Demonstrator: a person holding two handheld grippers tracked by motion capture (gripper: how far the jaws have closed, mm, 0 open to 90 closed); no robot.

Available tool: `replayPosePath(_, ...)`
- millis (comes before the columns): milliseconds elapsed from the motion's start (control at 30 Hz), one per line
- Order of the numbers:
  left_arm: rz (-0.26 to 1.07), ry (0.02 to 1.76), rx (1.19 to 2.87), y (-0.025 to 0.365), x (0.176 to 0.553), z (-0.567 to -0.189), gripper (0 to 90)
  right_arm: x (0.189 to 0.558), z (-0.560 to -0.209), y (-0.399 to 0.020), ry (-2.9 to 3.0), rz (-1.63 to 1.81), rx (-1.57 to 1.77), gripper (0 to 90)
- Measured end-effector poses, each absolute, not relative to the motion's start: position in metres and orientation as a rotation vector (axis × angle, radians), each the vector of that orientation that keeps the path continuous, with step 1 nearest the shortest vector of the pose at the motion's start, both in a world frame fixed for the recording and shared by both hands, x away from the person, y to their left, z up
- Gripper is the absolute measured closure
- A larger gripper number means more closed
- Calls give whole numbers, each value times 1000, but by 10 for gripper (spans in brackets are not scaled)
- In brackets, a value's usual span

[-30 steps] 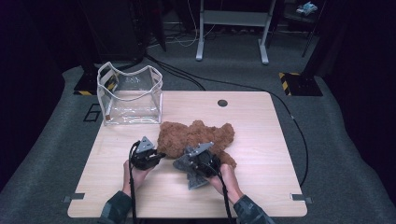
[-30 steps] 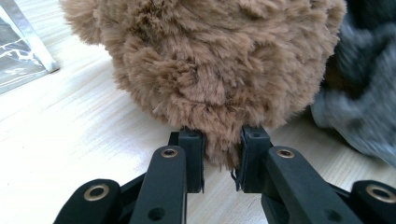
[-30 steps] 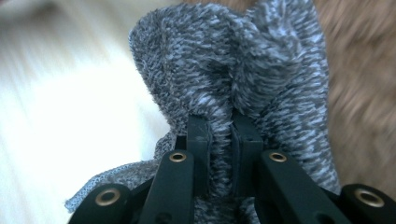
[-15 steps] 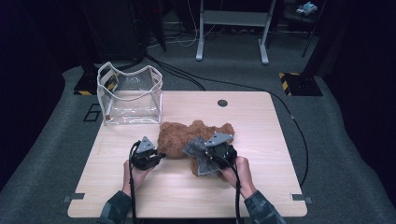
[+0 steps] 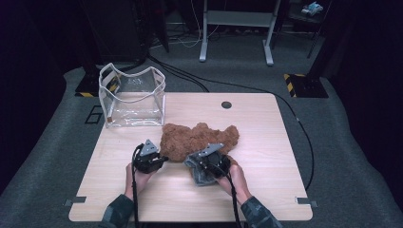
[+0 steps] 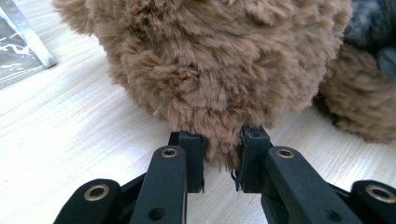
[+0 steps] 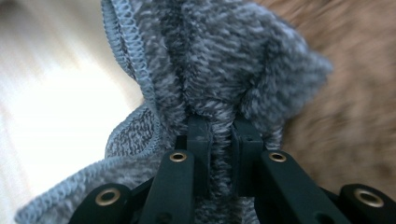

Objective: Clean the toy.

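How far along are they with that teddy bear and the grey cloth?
Early on, it seems. In hand: the left gripper pinches the bear's fur, and the right gripper is clamped on the grey knit cloth, bunched beside the bear. Left: probably the rest; the clear bag stands open with nothing visible in it.

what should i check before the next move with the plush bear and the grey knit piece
1. Left tongs pinching the plush bear: ok, brown fur is caught between the pads at the bear's near edge.
2. Right tongs shut on the grey knit piece: ok, a fold is bunched between the pads.
3. Knit piece free of the bear: cannot tell, the two lie against each other in the high view.
4. Bear resting on the table: ok, it lies flat.
5. Clear bag upright with its mouth open: ok, at the far left corner.
6. Bag apart from the bear: ok, wood shows between them.
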State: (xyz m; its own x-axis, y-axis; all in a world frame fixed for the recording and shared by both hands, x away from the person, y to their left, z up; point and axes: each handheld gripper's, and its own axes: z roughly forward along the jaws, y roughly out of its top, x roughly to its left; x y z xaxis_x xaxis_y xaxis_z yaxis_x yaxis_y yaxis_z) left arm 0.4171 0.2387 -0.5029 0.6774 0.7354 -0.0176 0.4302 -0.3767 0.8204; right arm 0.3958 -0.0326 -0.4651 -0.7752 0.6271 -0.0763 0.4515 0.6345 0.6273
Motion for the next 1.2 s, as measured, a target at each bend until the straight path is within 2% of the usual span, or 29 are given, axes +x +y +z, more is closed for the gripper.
replayPosePath(233,447,902,2017,241,418,-503,757,386,-486,-34,2669,745,851,811)
replayPosePath(533,447,897,2022,241,419,-504,756,388,-451,-42,2508,862,794,798)
replayPosePath(667,463,897,2030,242,419,-503,757,399,-454,-38,2502,795,846,803)
replayPosePath(900,460,907,2021,244,421,-506,757,394,-472,-65,2531,762,1007,808)
replayPosePath(1200,458,908,2029,244,422,-506,757,379,-469,-120,2478,762,1154,810)
